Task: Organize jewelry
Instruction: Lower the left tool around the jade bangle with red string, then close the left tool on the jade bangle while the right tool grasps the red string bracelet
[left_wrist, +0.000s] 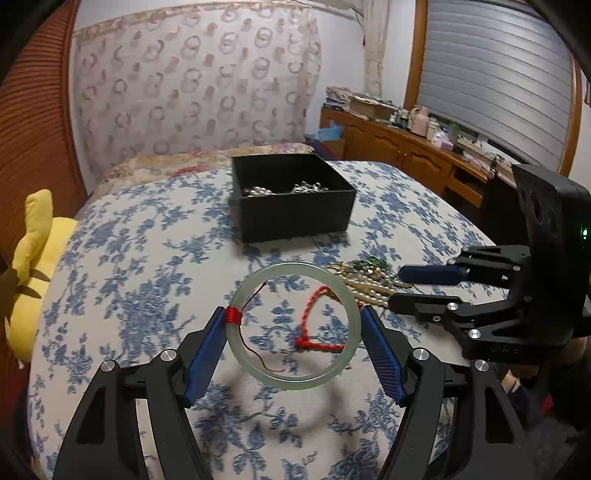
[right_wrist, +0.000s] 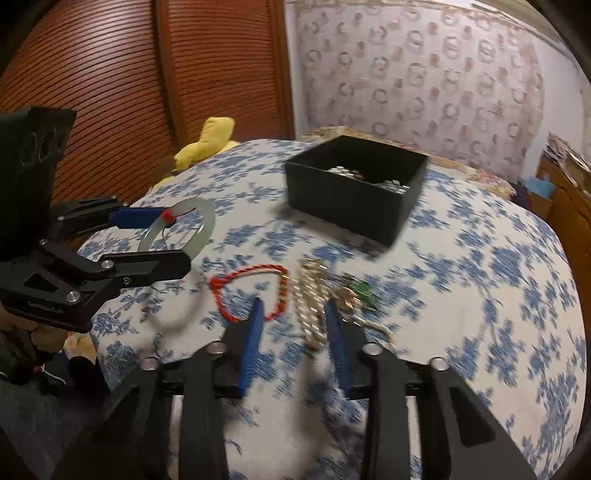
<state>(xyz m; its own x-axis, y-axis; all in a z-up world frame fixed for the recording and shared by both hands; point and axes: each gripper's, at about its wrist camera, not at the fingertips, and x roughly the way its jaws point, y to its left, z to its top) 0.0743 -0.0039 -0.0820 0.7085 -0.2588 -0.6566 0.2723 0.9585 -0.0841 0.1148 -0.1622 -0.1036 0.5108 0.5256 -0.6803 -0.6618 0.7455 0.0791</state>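
Observation:
My left gripper (left_wrist: 293, 314) is shut on a pale green jade bangle (left_wrist: 347, 295) with a red thread wrap, held above the bed; it also shows in the right wrist view (right_wrist: 208, 221). A red cord bracelet (right_wrist: 251, 290) lies on the blue floral bedspread (right_wrist: 480, 295), seen through the bangle in the left wrist view (left_wrist: 314, 321). A pearl bracelet (right_wrist: 310, 306) and a green-stone piece (right_wrist: 360, 291) lie beside it. My right gripper (right_wrist: 293, 306) is open, its fingers either side of the pearl bracelet, low over it. A black box (left_wrist: 291, 199) with pearls and silver pieces stands farther back.
A yellow plush toy (left_wrist: 33, 266) lies at the bed's left edge. A wooden sideboard (left_wrist: 406, 155) with clutter runs along the right wall. A patterned headboard cover (left_wrist: 192, 85) and a pillow stand behind the box.

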